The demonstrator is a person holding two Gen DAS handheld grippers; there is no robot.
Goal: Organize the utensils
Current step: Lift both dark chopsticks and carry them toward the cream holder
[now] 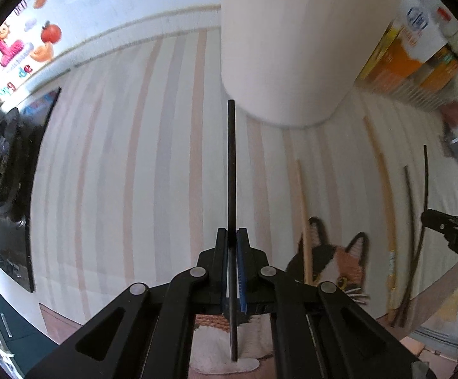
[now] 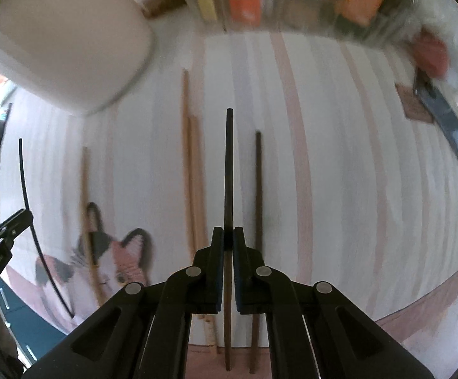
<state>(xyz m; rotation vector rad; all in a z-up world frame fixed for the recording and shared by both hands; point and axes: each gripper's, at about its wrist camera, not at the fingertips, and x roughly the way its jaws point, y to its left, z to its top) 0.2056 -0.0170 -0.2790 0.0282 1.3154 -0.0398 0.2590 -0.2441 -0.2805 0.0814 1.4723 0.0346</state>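
While the left gripper (image 1: 232, 233) clamps a thin black chopstick (image 1: 231, 164) below the tall cream cylindrical holder (image 1: 292, 47), the right gripper (image 2: 225, 237) pinches another dark chopstick (image 2: 229, 170) right of it, above loose wooden chopsticks (image 2: 188, 170).

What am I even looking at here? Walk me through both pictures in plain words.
No robot here: a person holds a two-finger clamp in each hand, and a fisheye camera on each clamp looks out along its fingers. One picture is from the left clamp, the other from the right.

The left gripper is shut on a dark chopstick. The right gripper is shut on another dark chopstick.

Below lies a striped mat with a cat picture on it. More chopsticks rest on it: wooden chopsticks and a brown chopstick. A tall white container stands at the far side of the mat, probably where the utensils go.
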